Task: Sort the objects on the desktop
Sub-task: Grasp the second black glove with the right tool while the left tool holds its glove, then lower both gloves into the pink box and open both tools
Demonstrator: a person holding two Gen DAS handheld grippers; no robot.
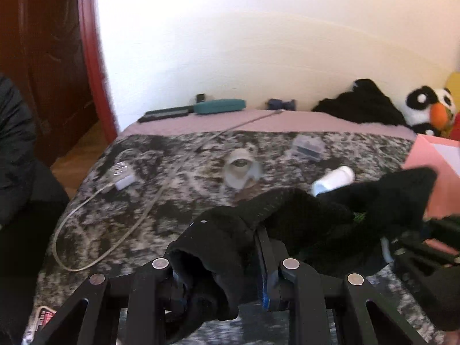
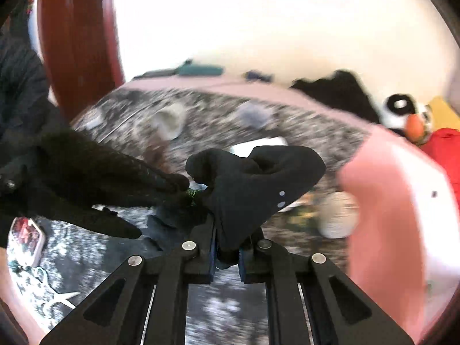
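Observation:
A black sock (image 1: 302,218) stretches between both grippers above the grey patterned bed cover (image 1: 178,195). My left gripper (image 1: 221,256) is shut on one end of it, the cloth bunched between the fingers. My right gripper (image 2: 227,247) is shut on the other end (image 2: 253,184); its body shows at the right edge of the left wrist view (image 1: 425,256). The sock's middle (image 2: 109,184) runs off to the left in the right wrist view. The right wrist view is blurred by motion.
On the cover lie a white charger with cable (image 1: 123,178), a white tape roll (image 1: 241,166), a clear small box (image 1: 307,146) and a white bottle (image 1: 333,184). A pink box (image 1: 440,169) stands right. A panda toy (image 1: 428,109), black clothes (image 1: 362,103), scissors (image 2: 57,296) and a tin (image 2: 26,235) lie around.

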